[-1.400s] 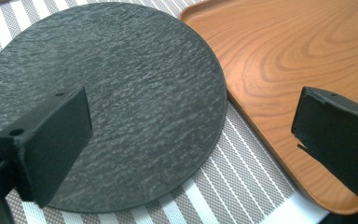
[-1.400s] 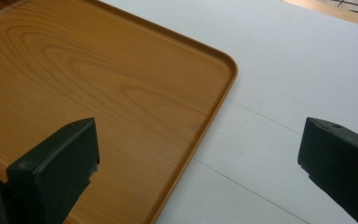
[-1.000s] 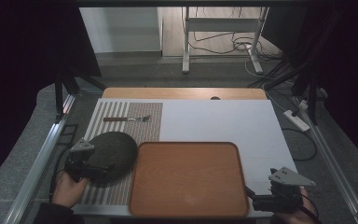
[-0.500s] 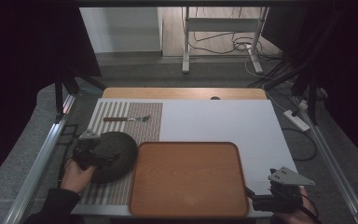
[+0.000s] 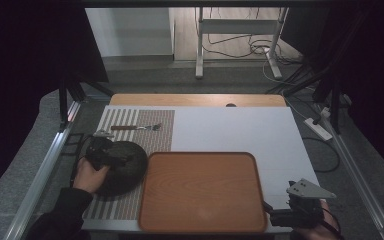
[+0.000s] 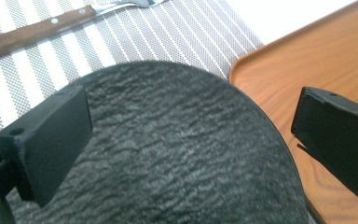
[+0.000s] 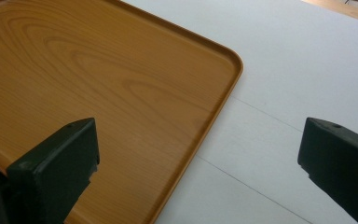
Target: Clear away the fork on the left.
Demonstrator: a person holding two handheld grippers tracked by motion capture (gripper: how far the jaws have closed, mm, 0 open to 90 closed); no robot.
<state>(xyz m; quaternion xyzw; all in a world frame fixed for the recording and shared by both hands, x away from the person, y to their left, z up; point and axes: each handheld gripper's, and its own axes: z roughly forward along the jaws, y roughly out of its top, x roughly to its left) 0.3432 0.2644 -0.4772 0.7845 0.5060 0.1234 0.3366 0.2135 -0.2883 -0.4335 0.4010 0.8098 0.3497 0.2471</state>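
My left tongs (image 5: pixel 111 156) sit over the round, dark plate with the rough, wavy top (image 5: pixel 125 167). The plate lies on the mat with grey and white stripes (image 5: pixel 130 200), on the left side of the white table (image 5: pixel 240 130). In the left gripper view my two black jaws stand wide apart, and the dark plate (image 6: pixel 168 149) fills the space below and between them. The jaws hold nothing. I cannot tell if they touch the plate. My left hand (image 5: pixel 91 175) is at the near left edge of the plate.

The plate's right edge is just beside the big flat tray of orange-brown wood (image 5: pixel 200 192). In the left gripper view the tray's rounded corner (image 6: pixel 307 60) is right next to the plate. I cannot tell if they touch.

Past the plate, at the far end of the striped mat, lies a fork with a brown wooden handle and a shiny metal head (image 5: pixel 136 127). It lies flat, apart from the plate. In the left gripper view its handle (image 6: pixel 37 30) is at the top left.

My right tongs (image 5: pixel 292 215) are at the near right corner of the table, just beside the tray's near right corner, well apart from the plate. In the right gripper view these jaws stand wide too, and they hold nothing. The left jaw is over the tray (image 7: pixel 98 70) and the right jaw is over the white table top (image 7: pixel 298 70).
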